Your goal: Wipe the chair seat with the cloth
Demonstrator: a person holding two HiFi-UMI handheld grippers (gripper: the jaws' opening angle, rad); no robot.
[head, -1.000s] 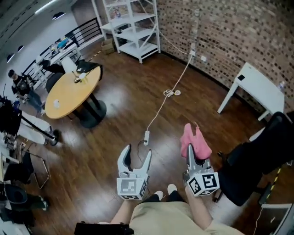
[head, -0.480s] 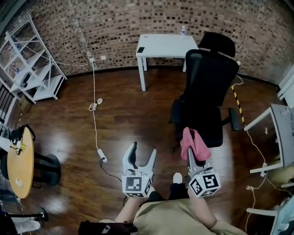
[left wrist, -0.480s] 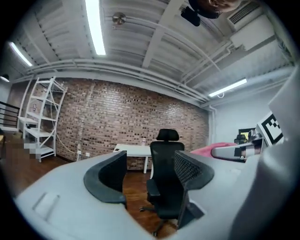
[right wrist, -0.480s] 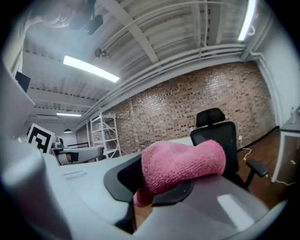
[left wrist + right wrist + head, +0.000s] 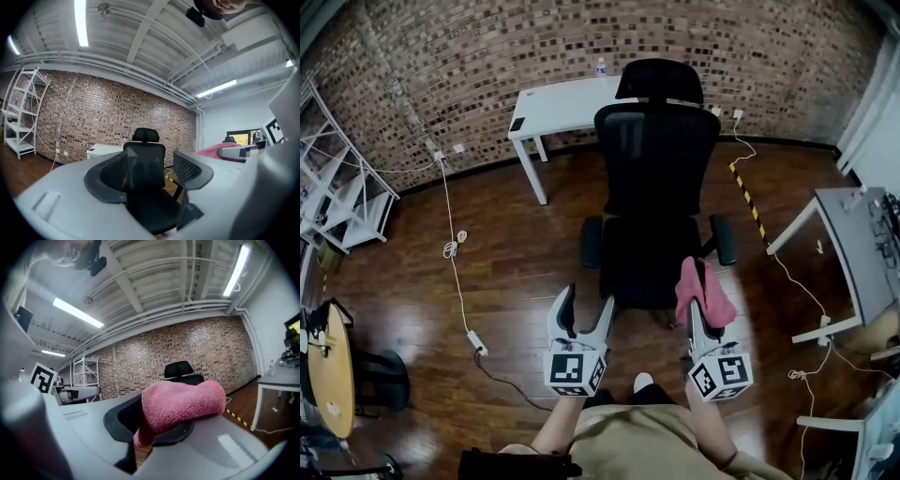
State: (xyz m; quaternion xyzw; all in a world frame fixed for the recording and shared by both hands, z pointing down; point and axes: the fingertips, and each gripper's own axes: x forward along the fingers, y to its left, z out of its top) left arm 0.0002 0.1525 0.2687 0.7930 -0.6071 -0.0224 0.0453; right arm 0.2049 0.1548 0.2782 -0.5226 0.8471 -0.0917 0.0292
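The right claw clamps the pink cloth just in front of the chair seat. The left claw is empty and apart, its jaws having just been closing. Best to lay the cloth flat on the seat and press evenly.

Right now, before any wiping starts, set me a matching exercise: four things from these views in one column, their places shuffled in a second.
Things:
1. pink cloth
2. black office chair
3. white desk
4. round wooden table

Places:
a. against the brick wall, behind the chair
b. at the head view's left edge
c. clamped in the right claw
d. straight ahead, seat toward the person

Pairs: 1-c, 2-d, 3-a, 4-b
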